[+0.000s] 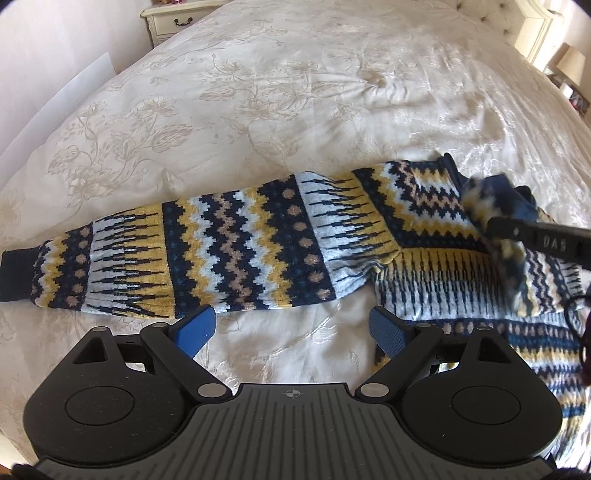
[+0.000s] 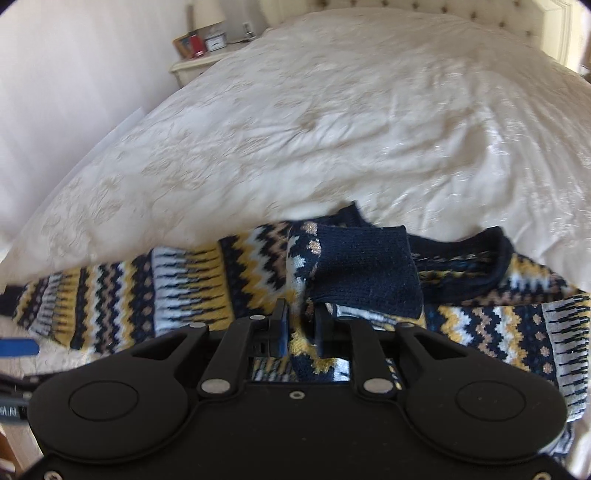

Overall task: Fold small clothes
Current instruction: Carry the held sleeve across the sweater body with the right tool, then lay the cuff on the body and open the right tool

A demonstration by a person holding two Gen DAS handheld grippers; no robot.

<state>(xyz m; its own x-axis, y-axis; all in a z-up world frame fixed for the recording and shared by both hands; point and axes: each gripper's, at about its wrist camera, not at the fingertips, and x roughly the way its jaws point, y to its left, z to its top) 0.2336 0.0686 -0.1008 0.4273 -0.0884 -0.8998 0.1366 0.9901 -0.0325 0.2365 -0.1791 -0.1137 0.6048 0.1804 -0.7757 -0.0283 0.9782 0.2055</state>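
A small knitted sweater (image 1: 461, 273) with navy, yellow, white and tan zigzag bands lies on the bed. Its left sleeve (image 1: 207, 251) stretches flat to the left, ending in a navy cuff (image 1: 16, 275). My left gripper (image 1: 291, 328) is open and empty, just in front of that sleeve's near edge. My right gripper (image 2: 301, 330) is shut on the other sleeve (image 2: 317, 362), holding it lifted over the sweater body, with its navy cuff (image 2: 365, 269) folded ahead of the fingers. The right gripper also shows in the left wrist view (image 1: 491, 223), blurred.
The cream floral bedspread (image 1: 280, 92) covers the whole bed. A white nightstand (image 1: 173, 22) stands at the far left corner, another with small items (image 2: 201, 51) shows in the right wrist view. A tufted headboard (image 2: 517, 18) is at the far right.
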